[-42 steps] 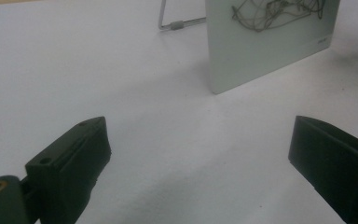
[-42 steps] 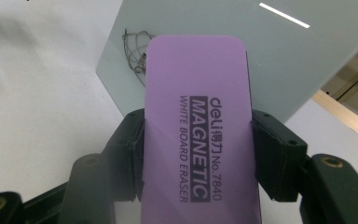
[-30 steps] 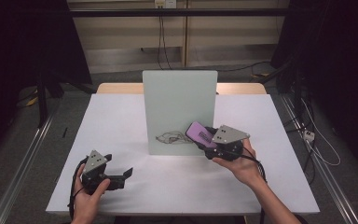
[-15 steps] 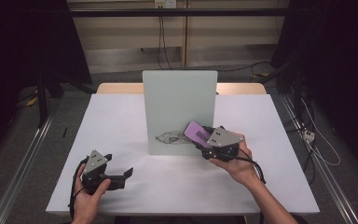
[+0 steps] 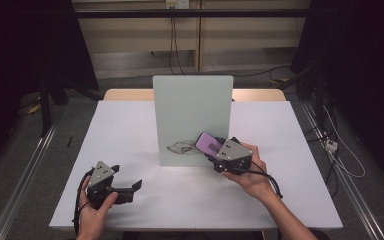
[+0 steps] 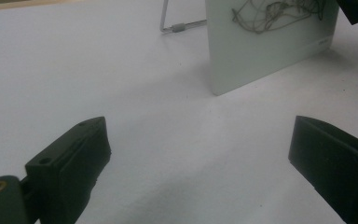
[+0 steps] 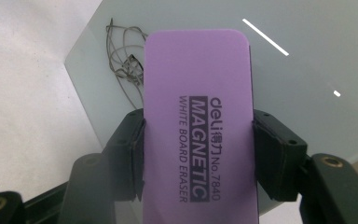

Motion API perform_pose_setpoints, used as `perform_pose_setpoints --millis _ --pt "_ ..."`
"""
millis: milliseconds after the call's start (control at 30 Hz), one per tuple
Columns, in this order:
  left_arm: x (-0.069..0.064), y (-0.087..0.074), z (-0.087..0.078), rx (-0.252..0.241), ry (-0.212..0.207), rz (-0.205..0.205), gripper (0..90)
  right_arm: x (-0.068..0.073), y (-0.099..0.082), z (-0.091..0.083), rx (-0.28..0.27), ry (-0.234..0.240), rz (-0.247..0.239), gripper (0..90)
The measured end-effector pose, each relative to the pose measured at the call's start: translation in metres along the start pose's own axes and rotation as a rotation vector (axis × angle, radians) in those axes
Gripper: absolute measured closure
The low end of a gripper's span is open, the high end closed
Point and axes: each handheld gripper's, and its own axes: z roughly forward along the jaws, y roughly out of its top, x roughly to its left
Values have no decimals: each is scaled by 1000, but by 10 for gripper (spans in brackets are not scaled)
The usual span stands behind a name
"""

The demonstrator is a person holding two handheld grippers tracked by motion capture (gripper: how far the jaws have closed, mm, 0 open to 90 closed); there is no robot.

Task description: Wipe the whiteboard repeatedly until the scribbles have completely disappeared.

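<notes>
Your right gripper (image 5: pixel 215 150) is clamped on a purple eraser (image 5: pixel 209 144), its two black jaws pressing the long sides. In the right gripper view the eraser (image 7: pixel 198 126) stands up between the jaws, and its printed face reads "deli MAGNETIC WHITE BOARD ERASER No.7840". You hold it up against the lower right part of a pale whiteboard (image 5: pixel 190 110) that stands upright on the white table (image 5: pixel 130 125), at about the middle. I cannot tell whether the eraser is touching the board's surface or sits just in front of it.

A grey scribble (image 5: pixel 181 148) is drawn low on the board, just to the left of the eraser as the high view shows it. In the right gripper view the scribble (image 7: pixel 123 56) lies beyond the eraser's upper left corner, partly hidden behind it. Bright streaks of reflected light cross the board's glossy face on the right of that view.

Your left gripper (image 5: pixel 130 187) rests low near the front left part of the table, well apart from the board, held in your left hand (image 5: pixel 94 212). Its jaws stand wide apart with nothing between them; in the left gripper view bare table shows in the gap (image 6: pixel 200 158). Farther off in that view you see the board's lower corner (image 6: pixel 270 51) with the scribble on it, and a thin metal stand leg (image 6: pixel 179 25) behind the board resting on the table. Your right hand (image 5: pixel 250 177) grips the right gripper from behind, with its cable trailing back along your forearm.
</notes>
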Motion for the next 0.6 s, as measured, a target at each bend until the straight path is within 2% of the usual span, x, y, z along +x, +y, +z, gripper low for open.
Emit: perform_pose_setpoints --millis 367,600 --pt "-1 0 0 1 1 -2 52 4 0 3 5 -2 -4 416" --pt "0 0 0 2 2 1 52 10 0 8 13 17 -11 416"
